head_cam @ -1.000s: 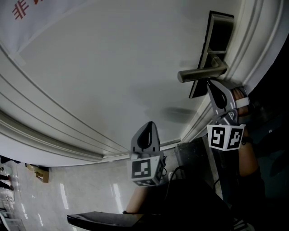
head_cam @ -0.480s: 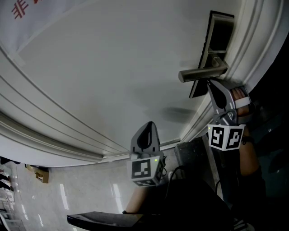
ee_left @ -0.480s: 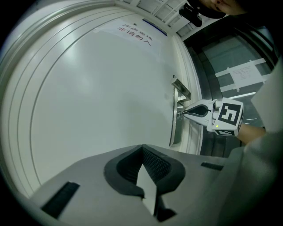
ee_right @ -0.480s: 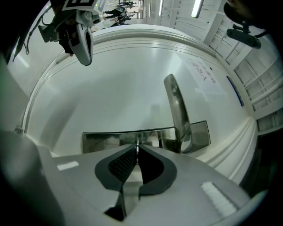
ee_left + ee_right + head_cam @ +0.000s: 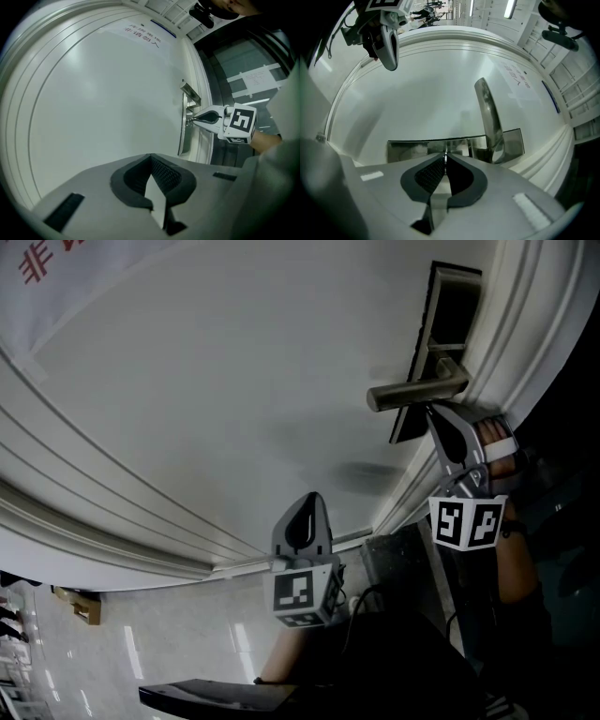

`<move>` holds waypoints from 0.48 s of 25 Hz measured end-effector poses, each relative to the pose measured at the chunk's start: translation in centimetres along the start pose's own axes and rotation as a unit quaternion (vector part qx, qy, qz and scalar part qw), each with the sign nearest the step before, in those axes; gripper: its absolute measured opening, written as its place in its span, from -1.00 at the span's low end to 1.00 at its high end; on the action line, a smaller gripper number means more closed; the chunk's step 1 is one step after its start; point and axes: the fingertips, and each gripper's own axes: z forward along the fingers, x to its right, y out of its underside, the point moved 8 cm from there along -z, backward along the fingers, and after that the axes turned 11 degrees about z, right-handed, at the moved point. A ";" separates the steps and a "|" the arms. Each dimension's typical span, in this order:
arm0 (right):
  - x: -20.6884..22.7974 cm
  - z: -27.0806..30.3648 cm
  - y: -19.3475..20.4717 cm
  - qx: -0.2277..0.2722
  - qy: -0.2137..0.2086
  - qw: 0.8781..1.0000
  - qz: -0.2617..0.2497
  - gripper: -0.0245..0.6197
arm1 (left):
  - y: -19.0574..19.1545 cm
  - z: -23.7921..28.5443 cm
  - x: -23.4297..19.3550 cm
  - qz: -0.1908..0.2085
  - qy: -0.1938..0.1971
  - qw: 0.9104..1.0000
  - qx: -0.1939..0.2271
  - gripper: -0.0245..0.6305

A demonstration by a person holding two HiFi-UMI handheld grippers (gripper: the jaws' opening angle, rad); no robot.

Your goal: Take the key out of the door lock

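On the white door (image 5: 234,381), a steel lock plate (image 5: 441,343) carries a lever handle (image 5: 417,390). My right gripper (image 5: 434,416) has its tips against the plate just below the handle. In the right gripper view, my right gripper (image 5: 445,157) is shut on a thin metal key (image 5: 445,153) at the lock plate (image 5: 454,145), with the lever handle (image 5: 487,117) beside it. Lower on the door, well left of the lock, my left gripper (image 5: 307,502) is shut with nothing in it. The left gripper view shows the right gripper (image 5: 191,120) at the lock plate (image 5: 183,136).
Raised mouldings (image 5: 112,512) curve across the door, and the door frame (image 5: 525,324) runs along the right. A sheet with red print (image 5: 56,259) is stuck on the door at the upper left. Glossy floor tiles (image 5: 169,643) show below, with a small box (image 5: 80,599) on them.
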 end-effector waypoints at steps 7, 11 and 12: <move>0.3 0.1 0.0 0.001 -0.004 0.999 0.044 -0.90 | 0.1 0.3 0.1 -0.003 0.004 1.000 -0.001 -0.93; 0.4 0.0 -0.1 -0.001 -0.005 0.996 0.093 -0.90 | 0.1 0.3 0.2 -0.002 0.006 1.000 -0.001 -0.93; 0.4 0.0 -0.1 -0.002 -0.004 0.996 0.094 -0.90 | 0.1 0.2 0.2 -0.002 0.005 1.000 -0.001 -0.93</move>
